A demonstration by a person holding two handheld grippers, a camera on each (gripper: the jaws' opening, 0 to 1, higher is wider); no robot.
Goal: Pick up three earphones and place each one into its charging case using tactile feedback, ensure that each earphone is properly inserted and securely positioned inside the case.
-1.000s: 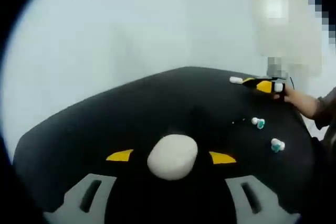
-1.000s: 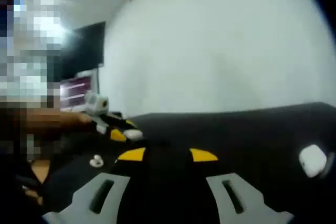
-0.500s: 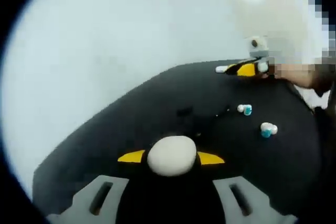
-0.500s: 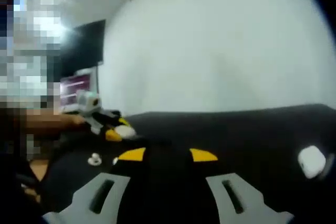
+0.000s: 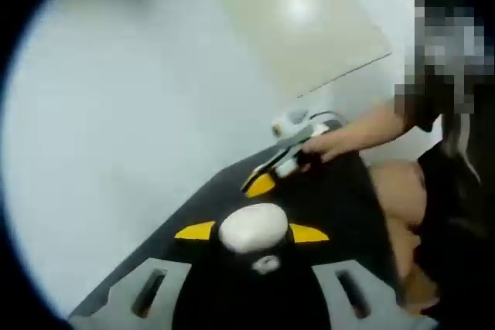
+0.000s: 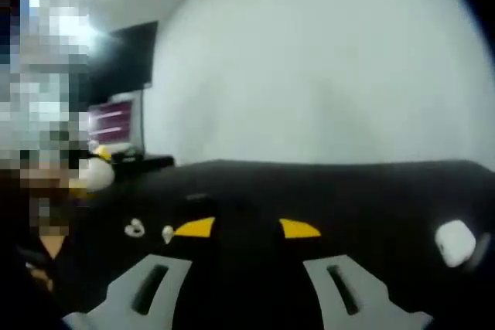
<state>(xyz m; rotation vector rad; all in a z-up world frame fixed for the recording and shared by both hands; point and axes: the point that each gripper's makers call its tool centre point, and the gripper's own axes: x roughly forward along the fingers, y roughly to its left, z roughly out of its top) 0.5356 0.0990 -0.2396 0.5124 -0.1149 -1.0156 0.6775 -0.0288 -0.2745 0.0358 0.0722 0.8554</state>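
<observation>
Left gripper (image 5: 251, 231) clamped on white case (image 5: 252, 228), right gripper (image 6: 241, 228) spread and empty, next reaching for earphone (image 6: 134, 228)

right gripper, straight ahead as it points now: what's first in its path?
Looks free: between the right gripper jaws lies only bare black table, then the white wall. The white case sits off to the side.

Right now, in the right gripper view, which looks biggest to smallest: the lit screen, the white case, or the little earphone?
1. Lit screen, largest, though it stands far back.
2. White case, clearly smaller than the screen.
3. Earphone, smallest; it is blurred, but plainly smaller than the case.
</observation>
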